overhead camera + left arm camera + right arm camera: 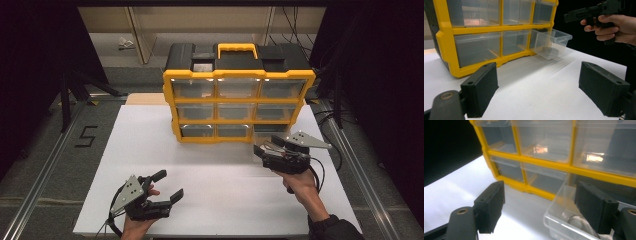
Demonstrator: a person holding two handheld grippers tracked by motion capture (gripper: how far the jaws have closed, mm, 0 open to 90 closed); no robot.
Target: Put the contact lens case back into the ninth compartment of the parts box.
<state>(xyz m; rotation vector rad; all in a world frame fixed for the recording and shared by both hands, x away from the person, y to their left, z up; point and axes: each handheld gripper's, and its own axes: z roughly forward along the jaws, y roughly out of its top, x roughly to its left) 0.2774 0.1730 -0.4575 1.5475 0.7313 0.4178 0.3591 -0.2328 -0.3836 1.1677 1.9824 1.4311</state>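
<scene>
A yellow-framed organizer [239, 100] with clear drawers and a black top stands at the back of the white table [200, 165]. Its bottom right drawer [267, 134] is pulled out, and a small round object [550, 51] lies inside. My right gripper [267, 145] hovers at that drawer with its jaws open; in the right gripper view one jaw hangs over the drawer [564, 215] and the round object [579, 222], the other over bare table. My left gripper [170, 185] rests near the front left, open and holding nothing, facing the organizer [474, 30].
The other drawers of the organizer [544, 162] are pushed in. Bare white table lies between the two grippers and the organizer. Metal rails [45, 170] run along both sides of the table, and dark curtains and cables stand beyond them.
</scene>
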